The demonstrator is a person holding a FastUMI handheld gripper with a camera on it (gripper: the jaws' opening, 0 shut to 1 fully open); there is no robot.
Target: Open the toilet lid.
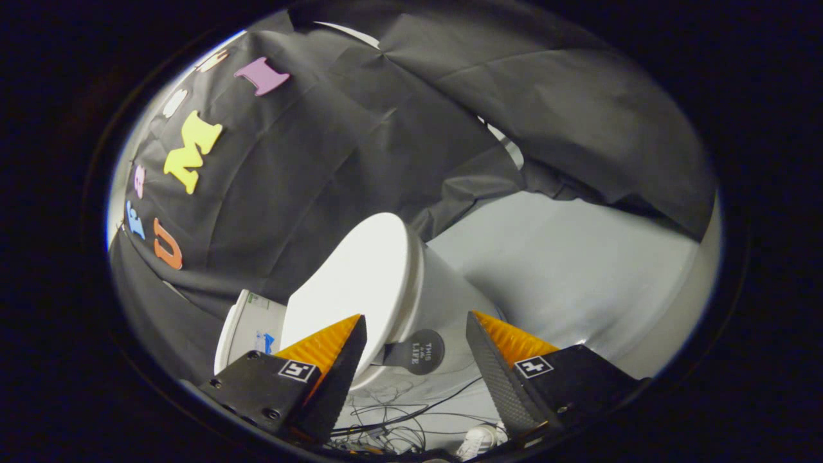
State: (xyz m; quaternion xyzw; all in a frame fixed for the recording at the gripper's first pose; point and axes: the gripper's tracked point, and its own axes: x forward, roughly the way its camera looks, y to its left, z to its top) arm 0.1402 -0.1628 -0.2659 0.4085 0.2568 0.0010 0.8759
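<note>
A white toilet stands just ahead of my fingers, tilted in the view. Its lid (pixel 353 276) lies shut on the bowl (pixel 450 302), and the tank (pixel 247 328) shows behind my left finger. A dark round pull tab (pixel 421 352) sticks out from the lid's front edge, in the gap between my fingers. My gripper (pixel 416 318) is open with nothing held. The left fingertip overlaps the lid's rim in the view; whether it touches I cannot tell. The right fingertip stands off the bowl's side.
Pale grey floor (pixel 566 270) spreads beyond the bowl. Thin black cables (pixel 398 418) lie tangled on the floor below the fingers, with a white shoe (pixel 479 440) beside them. Black cloth walls (pixel 334 141) close in behind the toilet.
</note>
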